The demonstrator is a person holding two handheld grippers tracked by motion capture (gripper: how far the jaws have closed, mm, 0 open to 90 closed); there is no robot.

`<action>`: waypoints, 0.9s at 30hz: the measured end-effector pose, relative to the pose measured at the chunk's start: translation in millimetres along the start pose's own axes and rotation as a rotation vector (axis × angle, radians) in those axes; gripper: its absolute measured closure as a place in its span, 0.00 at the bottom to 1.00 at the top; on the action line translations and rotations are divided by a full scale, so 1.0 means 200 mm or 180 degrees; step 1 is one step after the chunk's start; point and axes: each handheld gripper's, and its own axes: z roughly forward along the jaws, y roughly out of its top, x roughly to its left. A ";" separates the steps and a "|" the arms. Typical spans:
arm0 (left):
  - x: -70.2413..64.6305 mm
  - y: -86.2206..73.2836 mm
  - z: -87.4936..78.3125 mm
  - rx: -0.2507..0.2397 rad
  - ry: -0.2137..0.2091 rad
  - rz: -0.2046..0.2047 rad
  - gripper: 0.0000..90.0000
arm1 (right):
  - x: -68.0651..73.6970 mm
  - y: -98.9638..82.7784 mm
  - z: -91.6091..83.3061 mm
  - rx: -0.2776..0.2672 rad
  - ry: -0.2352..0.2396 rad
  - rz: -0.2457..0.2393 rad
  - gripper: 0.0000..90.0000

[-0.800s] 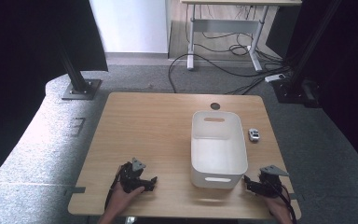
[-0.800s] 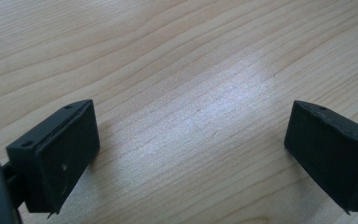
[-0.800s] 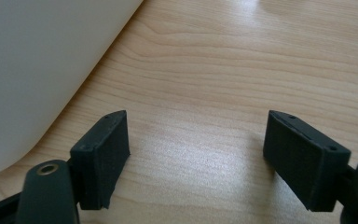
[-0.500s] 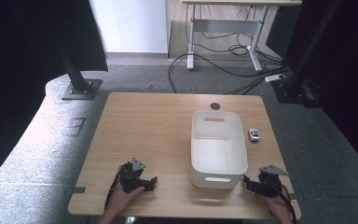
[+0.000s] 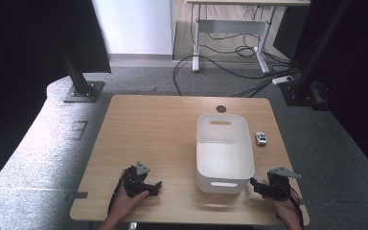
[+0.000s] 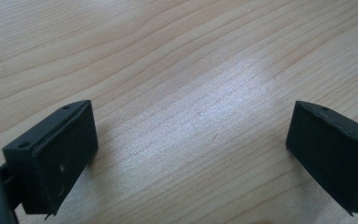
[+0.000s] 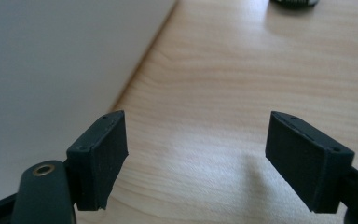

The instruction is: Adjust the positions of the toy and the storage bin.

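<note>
Toy car (image 5: 261, 138): small, white/grey, on table (image 5: 163, 129) well ahead of R gripper (image 5: 258, 186), beyond its jaw tips; sits just right of white bin (image 5: 224, 153). R jaws wide apart, nothing between, bin wall just left of them. L gripper (image 5: 154, 186) likewise wide, empty, bare wood between jaws. Vs. prior frames: no shift in hands or car; pick-up not begun, judged idle/start pose
</note>
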 end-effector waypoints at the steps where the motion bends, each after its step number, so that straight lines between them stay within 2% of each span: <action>1: 0.00 0.00 0.00 0.0000 0.0000 0.0000 0.02 | 0.00 0.00 0.00 0.0000 0.0000 0.0000 0.23; 8: 0.00 0.00 0.00 0.0001 0.0008 -0.0011 0.02 | 0.01 0.04 -0.08 -0.0134 0.0013 0.0026 0.21; 13: 0.00 0.00 0.00 0.0000 0.0013 -0.0018 0.02 | 0.00 0.11 -0.19 -0.0404 0.0032 0.0119 0.21; 17: 0.00 0.00 0.00 0.0000 0.0013 -0.0018 0.02 | 0.01 0.16 -0.24 -0.0509 0.0028 0.0103 0.21; 20: 0.00 0.00 0.00 -0.0001 0.0018 -0.0021 0.02 | 0.03 0.23 -0.30 -0.0649 0.0073 0.0101 0.21; 27: 0.00 0.00 0.00 0.0000 0.0015 -0.0022 0.02 | 0.08 0.32 -0.35 -0.0811 0.0113 0.0029 0.24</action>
